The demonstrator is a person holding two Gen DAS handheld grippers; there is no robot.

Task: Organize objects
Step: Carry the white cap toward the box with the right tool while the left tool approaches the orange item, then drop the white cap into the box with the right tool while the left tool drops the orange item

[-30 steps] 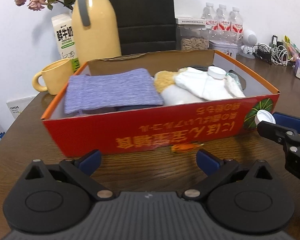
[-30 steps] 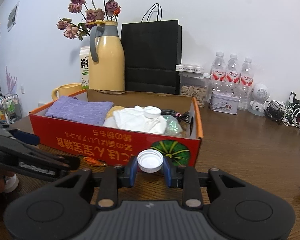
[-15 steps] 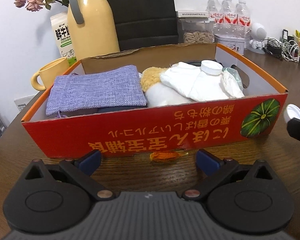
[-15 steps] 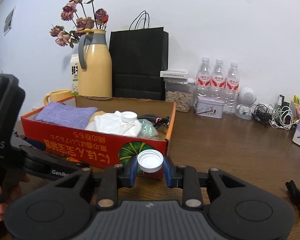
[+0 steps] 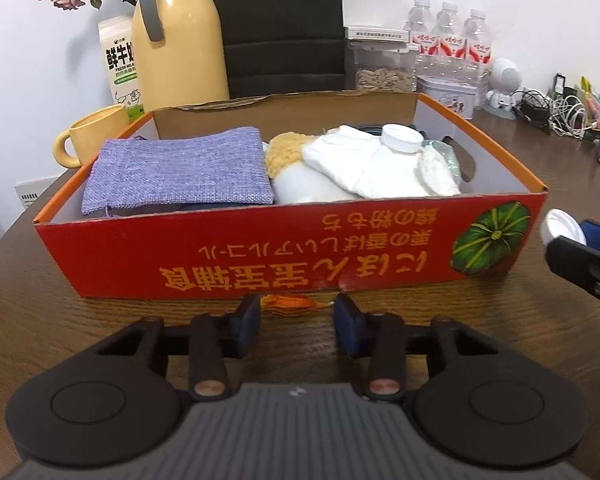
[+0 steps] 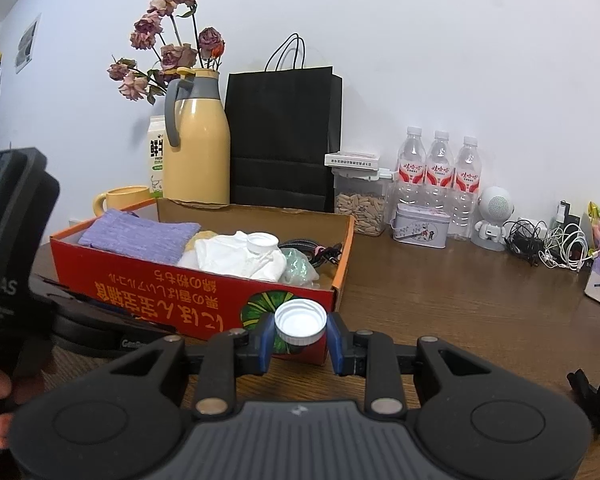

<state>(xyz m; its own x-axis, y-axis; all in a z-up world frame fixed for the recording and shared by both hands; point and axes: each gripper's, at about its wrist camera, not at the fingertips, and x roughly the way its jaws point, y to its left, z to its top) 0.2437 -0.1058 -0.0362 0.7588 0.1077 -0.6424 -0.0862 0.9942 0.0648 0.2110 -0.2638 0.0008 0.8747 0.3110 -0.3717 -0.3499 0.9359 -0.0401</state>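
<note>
The right gripper (image 6: 301,338) clamps a white bottle cap (image 6: 300,321) just in front of the red box's (image 5: 284,252) near right corner. The left gripper (image 5: 296,320) is closing, fingers narrow, around an orange wrapper (image 5: 288,303) on the table (image 5: 52,320) against the box's near wall.

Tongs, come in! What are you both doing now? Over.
Right tongs shut on white cap. Left tongs closing around orange wrapper on table, pads not touching. Red box just behind.
</note>
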